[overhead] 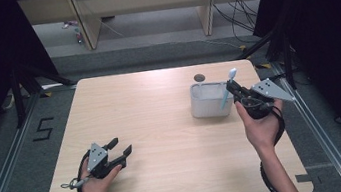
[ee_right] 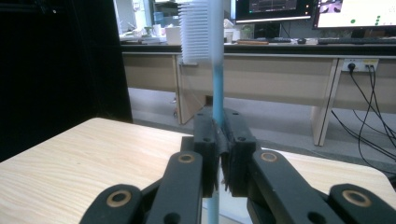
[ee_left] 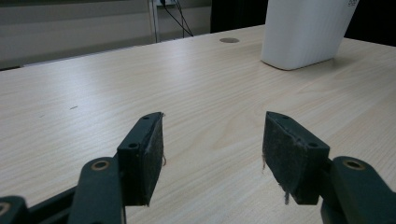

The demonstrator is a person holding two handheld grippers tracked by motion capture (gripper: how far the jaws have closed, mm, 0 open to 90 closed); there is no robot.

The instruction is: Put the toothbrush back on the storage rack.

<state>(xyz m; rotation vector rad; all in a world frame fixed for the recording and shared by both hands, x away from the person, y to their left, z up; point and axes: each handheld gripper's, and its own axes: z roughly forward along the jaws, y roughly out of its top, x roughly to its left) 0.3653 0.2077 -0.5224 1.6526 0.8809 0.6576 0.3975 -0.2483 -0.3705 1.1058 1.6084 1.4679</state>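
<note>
A blue-handled toothbrush with white bristles stands upright in my right gripper, which is shut on its handle just right of a white rectangular holder. In the right gripper view the toothbrush rises between the closed pads with its bristle head at the top, facing left. My left gripper rests low on the table at the front left, open, with nothing between its fingers. The left gripper view shows its jaws wide apart over bare wood, with the white holder far off at the upper right.
The light wood table has a round cable hole behind the holder. Black curtains stand on both sides. Desk legs and cables lie on the floor beyond the far edge. A cable trails from each gripper.
</note>
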